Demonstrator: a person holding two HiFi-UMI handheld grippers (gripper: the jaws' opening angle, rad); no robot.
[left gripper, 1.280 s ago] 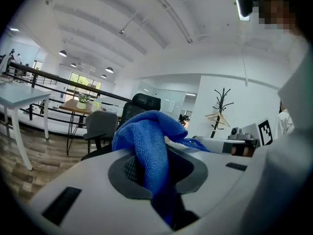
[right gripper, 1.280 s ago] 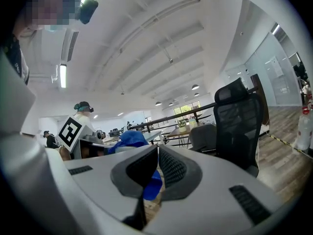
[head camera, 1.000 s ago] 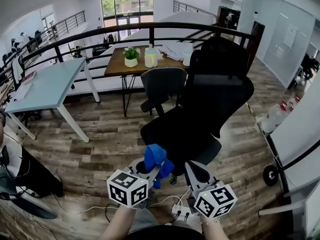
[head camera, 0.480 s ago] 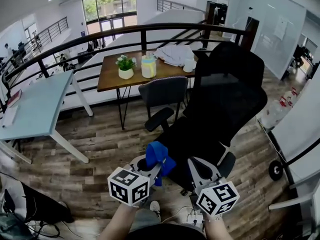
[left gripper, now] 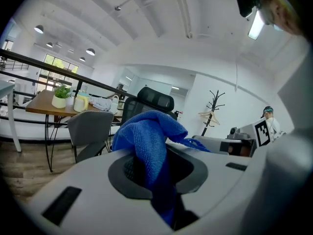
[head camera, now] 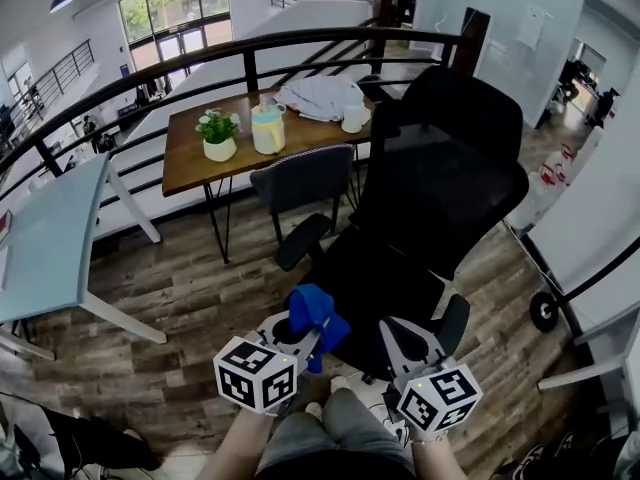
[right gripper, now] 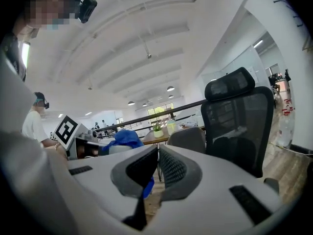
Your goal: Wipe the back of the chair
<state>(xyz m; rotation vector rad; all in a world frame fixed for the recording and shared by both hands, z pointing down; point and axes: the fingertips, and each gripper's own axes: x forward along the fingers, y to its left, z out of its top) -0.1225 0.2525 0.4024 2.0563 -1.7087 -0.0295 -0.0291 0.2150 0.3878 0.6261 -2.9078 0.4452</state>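
Note:
A black office chair with a mesh back (head camera: pixel 442 183) and headrest (head camera: pixel 462 98) stands just ahead of me, its seat (head camera: pixel 365 278) nearest the grippers. My left gripper (head camera: pixel 300 330) is shut on a blue cloth (head camera: pixel 315 316), which bunches up above the jaws short of the seat's front edge. In the left gripper view the blue cloth (left gripper: pixel 146 138) fills the gap of the left gripper (left gripper: pixel 157 156), with the chair's headrest (left gripper: pixel 155 99) beyond. My right gripper (head camera: pixel 402 334) is shut and holds nothing. In the right gripper view the right gripper (right gripper: pixel 157 156) points left of the chair's back (right gripper: pixel 239 126).
A grey chair (head camera: pixel 305 183) stands behind the black one at a wooden table (head camera: pixel 190 163) holding a plant (head camera: pixel 219 133), a yellow jug (head camera: pixel 267 128) and white fabric (head camera: pixel 318 96). A black railing (head camera: pixel 200 53) runs behind. A light blue table (head camera: pixel 45 243) is at the left.
The head view has swung left and moved closer, so the chair sits larger and nearer. Both grippers keep their places in the view, the cloth still held. My legs now show below.

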